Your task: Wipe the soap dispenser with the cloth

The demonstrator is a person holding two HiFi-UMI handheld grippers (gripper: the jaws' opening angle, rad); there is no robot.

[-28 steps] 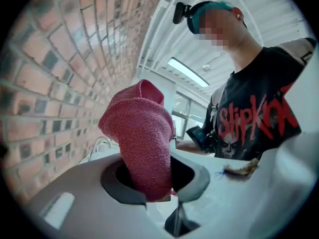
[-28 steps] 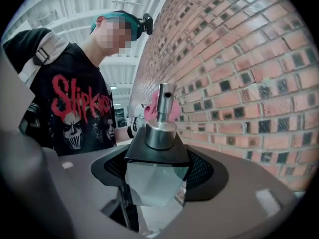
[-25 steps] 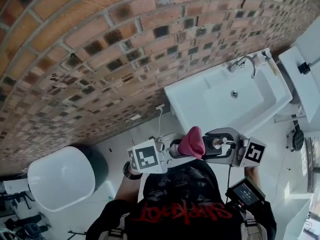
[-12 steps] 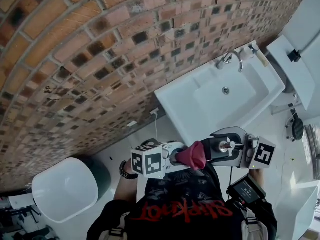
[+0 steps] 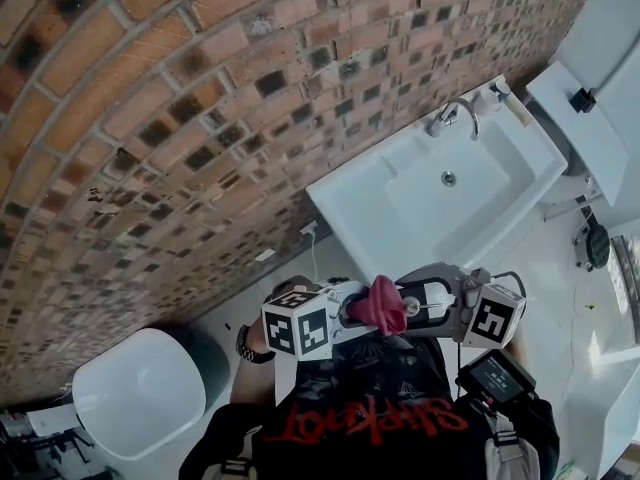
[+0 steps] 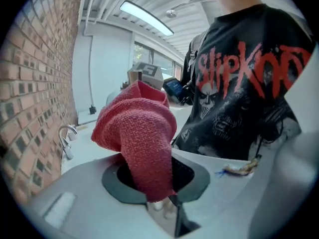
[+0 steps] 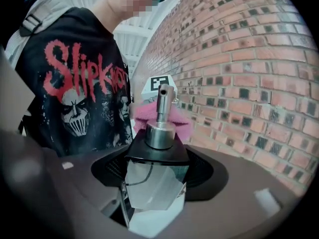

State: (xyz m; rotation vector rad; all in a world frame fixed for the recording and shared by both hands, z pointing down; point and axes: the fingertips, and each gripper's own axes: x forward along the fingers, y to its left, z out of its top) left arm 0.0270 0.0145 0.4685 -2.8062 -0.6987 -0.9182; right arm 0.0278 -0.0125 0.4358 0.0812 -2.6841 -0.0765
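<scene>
A person stands between a brick wall and a white sink [image 5: 400, 218]. The left gripper [image 5: 352, 310] is clamped tight on a bunched red cloth [image 6: 142, 133]. The right gripper [image 5: 435, 303], jaws fairly wide, grips a clear dispenser [image 7: 155, 176] by its body (pump upward), in mid-air before the chest, just beside the cloth. Hard rubbing could likely slip the smooth bottle free, and the cloth may tug loose.

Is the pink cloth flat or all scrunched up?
Scrunched up: the pink-red woven cloth bulges in a folded lump from the left gripper.
</scene>
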